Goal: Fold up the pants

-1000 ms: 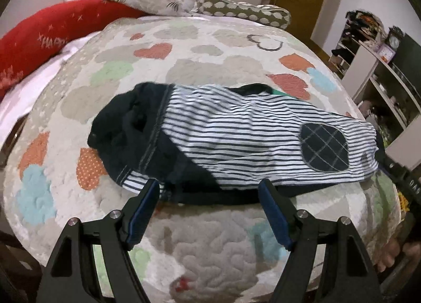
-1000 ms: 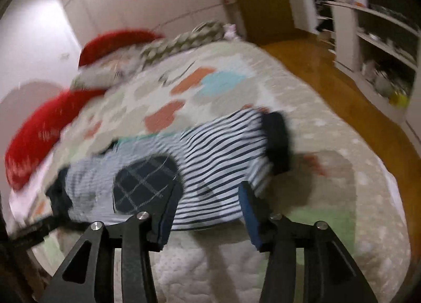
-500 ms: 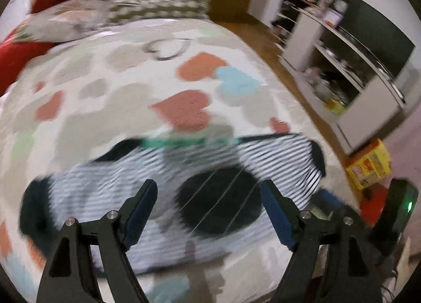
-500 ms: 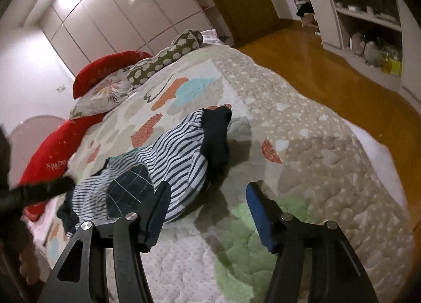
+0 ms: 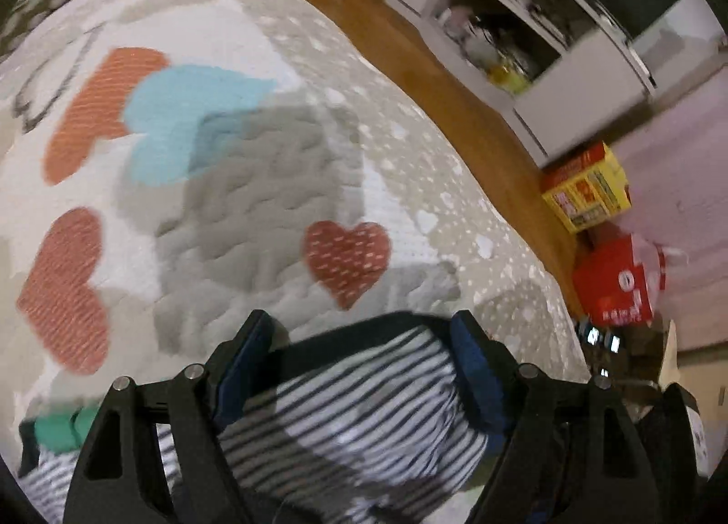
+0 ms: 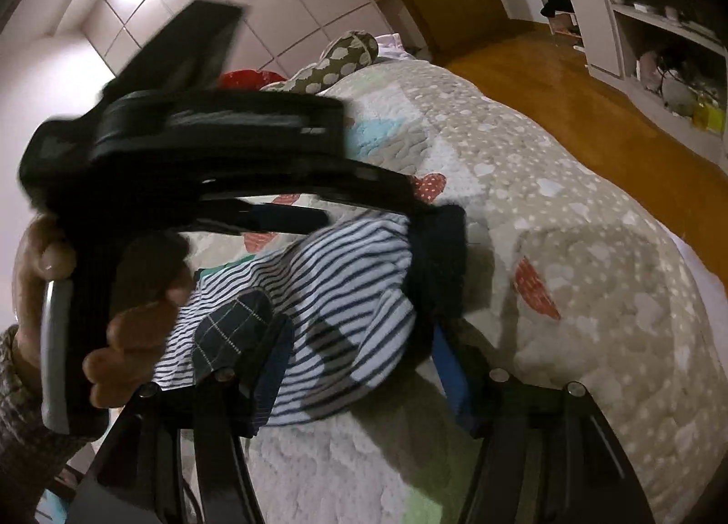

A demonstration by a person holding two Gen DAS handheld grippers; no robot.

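left wrist, open claw (image 5: 364, 360) over striped pants (image 5: 355, 424)

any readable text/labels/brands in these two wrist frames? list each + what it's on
None can be read.
yellow box on the floor: printed panels, too blurred.
red box beside it: white round mark and a line of print, too blurred.
Striped pants, quilt, both grippers: no lettering visible.
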